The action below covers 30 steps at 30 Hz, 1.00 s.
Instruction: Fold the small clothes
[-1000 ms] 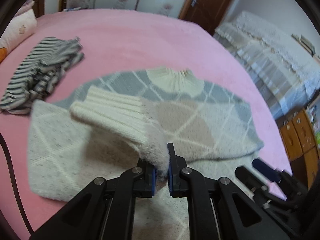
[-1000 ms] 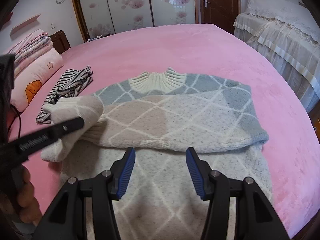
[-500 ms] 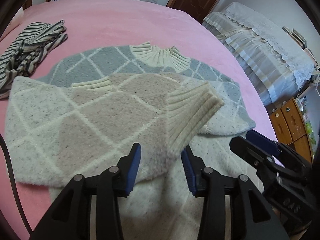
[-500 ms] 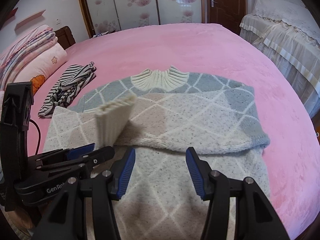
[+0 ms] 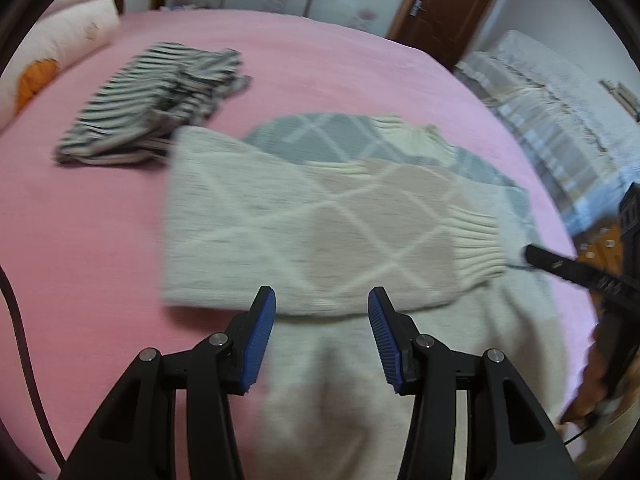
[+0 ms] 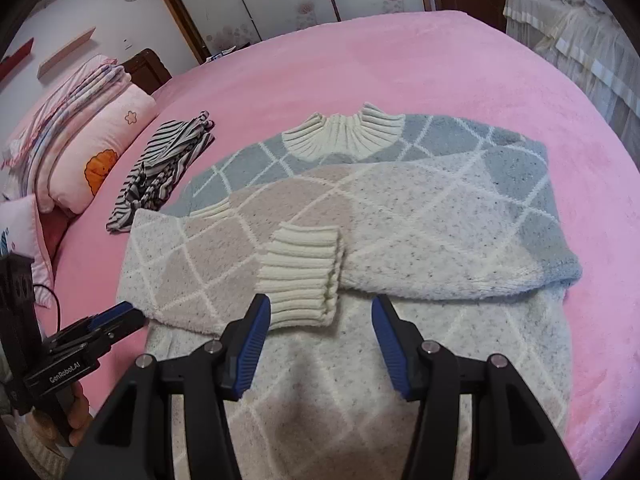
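Note:
A cream, beige and grey diamond-pattern sweater lies flat on the pink bed, collar away from me. Both sleeves are folded across its chest; the left sleeve's ribbed cuff rests in the middle. The sweater also shows in the left wrist view. My left gripper is open and empty, above the sweater's lower left part. It shows in the right wrist view at the sweater's left edge. My right gripper is open and empty, just above the hem area near the cuff.
A crumpled black-and-white striped garment lies on the pink bed left of the sweater. Pillows and folded blankets sit at the far left. A second bed with a lace cover stands to the right.
My left gripper carried the left sleeve across the chest, opened and let it go, then pulled back to the left. The right gripper has stayed open above the hem.

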Each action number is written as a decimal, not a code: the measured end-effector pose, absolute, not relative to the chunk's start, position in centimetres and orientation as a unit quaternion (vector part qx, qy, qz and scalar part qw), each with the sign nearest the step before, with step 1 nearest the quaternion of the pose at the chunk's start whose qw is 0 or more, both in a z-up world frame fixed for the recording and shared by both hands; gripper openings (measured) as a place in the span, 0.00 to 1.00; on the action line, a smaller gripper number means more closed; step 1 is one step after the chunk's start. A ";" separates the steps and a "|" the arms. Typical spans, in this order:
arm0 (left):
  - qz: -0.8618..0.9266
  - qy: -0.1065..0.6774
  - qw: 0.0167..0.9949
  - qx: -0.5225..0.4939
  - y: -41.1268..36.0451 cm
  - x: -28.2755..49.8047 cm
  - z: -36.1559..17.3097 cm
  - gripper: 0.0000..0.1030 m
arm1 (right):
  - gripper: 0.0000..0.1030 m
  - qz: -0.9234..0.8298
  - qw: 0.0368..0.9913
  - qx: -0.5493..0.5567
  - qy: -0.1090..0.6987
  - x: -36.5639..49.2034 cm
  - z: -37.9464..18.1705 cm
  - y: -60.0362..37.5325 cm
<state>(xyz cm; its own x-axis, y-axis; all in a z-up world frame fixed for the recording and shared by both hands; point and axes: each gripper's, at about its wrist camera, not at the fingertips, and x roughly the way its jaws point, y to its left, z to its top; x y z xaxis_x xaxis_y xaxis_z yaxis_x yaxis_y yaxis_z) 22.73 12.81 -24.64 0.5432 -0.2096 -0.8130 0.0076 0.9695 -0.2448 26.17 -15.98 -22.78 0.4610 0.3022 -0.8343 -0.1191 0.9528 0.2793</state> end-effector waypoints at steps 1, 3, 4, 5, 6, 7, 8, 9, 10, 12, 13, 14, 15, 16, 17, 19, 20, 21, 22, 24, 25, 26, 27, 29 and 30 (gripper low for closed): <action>-0.046 0.472 0.875 -0.099 13.7 22.6 -24.8 0.46 | 0.52 0.130 0.844 0.102 0.509 26.6 -23.1 -16.4; -0.026 0.473 0.875 -0.098 15.0 22.4 -25.0 0.47 | 0.52 0.143 0.832 0.122 0.522 27.5 -23.8 -17.1; -0.018 0.474 0.875 -0.100 15.6 22.3 -25.2 0.47 | 0.52 0.148 0.824 0.132 0.531 27.9 -24.3 -17.4; -0.010 0.475 0.874 -0.102 16.3 22.2 -25.4 0.47 | 0.52 0.152 0.815 0.142 0.541 28.4 -25.0 -17.5; -0.005 0.477 0.873 -0.104 16.9 22.2 -25.6 0.47 | 0.52 0.157 0.808 0.150 0.547 28.6 -25.4 -17.5; 0.001 0.479 0.872 -0.104 17.4 22.1 -25.9 0.47 | 0.52 0.164 0.800 0.159 0.554 28.9 -26.0 -17.5; 0.006 0.483 0.870 -0.104 17.9 22.1 -26.1 0.48 | 0.52 0.168 0.794 0.167 0.559 29.1 -26.5 -17.4; 0.010 0.486 0.868 -0.104 18.3 21.9 -26.4 0.48 | 0.52 0.171 0.787 0.175 0.566 29.3 -27.0 -17.3; 0.013 0.490 0.865 -0.104 18.7 21.8 -26.7 0.48 | 0.52 0.177 0.780 0.181 0.572 29.6 -27.4 -17.1; 0.017 0.495 0.862 -0.105 19.1 21.7 -27.1 0.48 | 0.48 0.182 0.777 0.182 0.574 29.7 -27.8 -16.5; 0.017 0.497 0.861 -0.105 19.3 21.6 -27.4 0.48 | 0.46 0.187 0.778 0.177 0.574 29.8 -27.8 -16.0; 0.017 0.499 0.860 -0.104 19.3 21.5 -27.6 0.48 | 0.41 0.193 0.778 0.171 0.573 29.9 -27.8 -15.6; 0.017 0.501 0.859 -0.104 19.3 21.4 -27.8 0.48 | 0.39 0.198 0.780 0.161 0.571 30.0 -27.7 -15.0; 0.016 0.501 0.859 -0.104 19.4 21.4 -28.0 0.48 | 0.38 0.197 0.784 0.151 0.569 30.1 -27.6 -14.7; 0.014 0.503 0.858 -0.107 19.4 21.5 -28.2 0.48 | 0.38 0.196 0.787 0.141 0.567 30.3 -27.5 -14.3; 0.011 0.504 0.855 -0.119 19.5 21.8 -28.7 0.48 | 0.38 0.193 0.793 0.126 0.564 30.6 -27.4 -13.9; 0.009 0.504 0.855 -0.126 19.5 21.9 -28.9 0.48 | 0.38 0.193 0.794 0.122 0.563 30.9 -27.5 -13.7; 0.007 0.503 0.854 -0.134 19.5 22.1 -29.1 0.48 | 0.38 0.193 0.795 0.121 0.563 31.0 -27.5 -13.7; 0.006 0.502 0.853 -0.142 19.6 22.3 -29.3 0.48 | 0.38 0.193 0.795 0.120 0.562 31.2 -27.6 -13.8; 0.005 0.499 0.852 -0.158 19.5 22.7 -29.6 0.48 | 0.31 0.189 0.797 0.116 0.562 31.3 -27.7 -13.8; 0.005 0.497 0.852 -0.165 19.5 22.9 -29.8 0.48 | 0.29 0.187 0.800 0.111 0.560 31.1 -27.5 -13.8; 0.005 0.496 0.852 -0.169 19.5 23.1 -29.9 0.48 | 0.21 0.186 0.802 0.108 0.557 31.0 -27.3 -13.9; 0.006 0.495 0.852 -0.170 19.4 23.2 -30.0 0.48 | 0.14 0.186 0.804 0.102 0.556 30.7 -26.8 -13.8; 0.009 0.495 0.852 -0.172 19.3 23.6 -30.2 0.48 | 0.09 0.194 0.805 0.102 0.552 30.1 -25.8 -13.8; 0.010 0.495 0.851 -0.173 19.3 23.7 -30.3 0.49 | 0.09 0.194 0.809 0.099 0.546 29.8 -25.2 -13.6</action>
